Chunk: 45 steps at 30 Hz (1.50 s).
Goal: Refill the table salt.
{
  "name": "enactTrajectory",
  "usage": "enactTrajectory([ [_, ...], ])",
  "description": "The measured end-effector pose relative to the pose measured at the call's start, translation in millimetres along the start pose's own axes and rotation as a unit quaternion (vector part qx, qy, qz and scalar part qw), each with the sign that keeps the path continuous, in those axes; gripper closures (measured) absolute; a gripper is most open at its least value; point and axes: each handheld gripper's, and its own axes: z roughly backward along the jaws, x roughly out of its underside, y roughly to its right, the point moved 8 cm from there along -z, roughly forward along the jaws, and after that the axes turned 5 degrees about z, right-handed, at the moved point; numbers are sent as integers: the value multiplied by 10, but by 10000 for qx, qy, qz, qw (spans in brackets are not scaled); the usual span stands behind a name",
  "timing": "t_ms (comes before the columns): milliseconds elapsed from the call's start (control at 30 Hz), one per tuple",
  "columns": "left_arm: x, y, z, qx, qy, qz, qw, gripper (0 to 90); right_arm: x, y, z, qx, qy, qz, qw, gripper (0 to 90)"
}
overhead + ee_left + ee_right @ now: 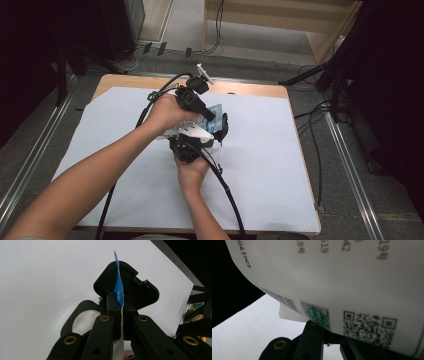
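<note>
A thin packet (214, 110), blue on the front and white on the back, is held up between my two grippers over the middle of the table. In the left gripper view I see the packet (119, 287) edge-on, with my left gripper (116, 298) shut on its lower edge. Behind it sits the right gripper's black body (145, 292). In the right gripper view the packet's white back (352, 277), with a barcode, a QR code and a green mark, hangs close over my right gripper (328, 336), whose jaws are shut on it. From above, the left gripper (207, 116) and right gripper (219, 134) meet at the packet.
A white sheet (260, 165) covers the wooden table (250, 89). Black cables (227, 192) trail from the grippers toward the near edge. Dark stands and floor cables (312, 130) lie to the right of the table.
</note>
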Motion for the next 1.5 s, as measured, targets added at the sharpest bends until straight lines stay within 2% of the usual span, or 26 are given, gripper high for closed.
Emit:
enactTrajectory([
  [367,-5,-4,-6,-23,-57,12,10000,900,-9,-3,-6,-2,13,-37,10000,900],
  [700,5,4,0,-38,-67,-22,10000,900,-19,-4,-21,-10,37,48,10000,900],
  [1200,5,1,-9,-51,-89,-12,9999,900,-23,-4,-22,-17,26,41,10000,900],
  [1400,56,14,30,99,8,-22,9999,900,26,6,-18,-4,-133,169,9998,900],
  [1500,81,24,74,181,96,4,9998,900,80,30,-12,30,-237,122,9996,900],
])
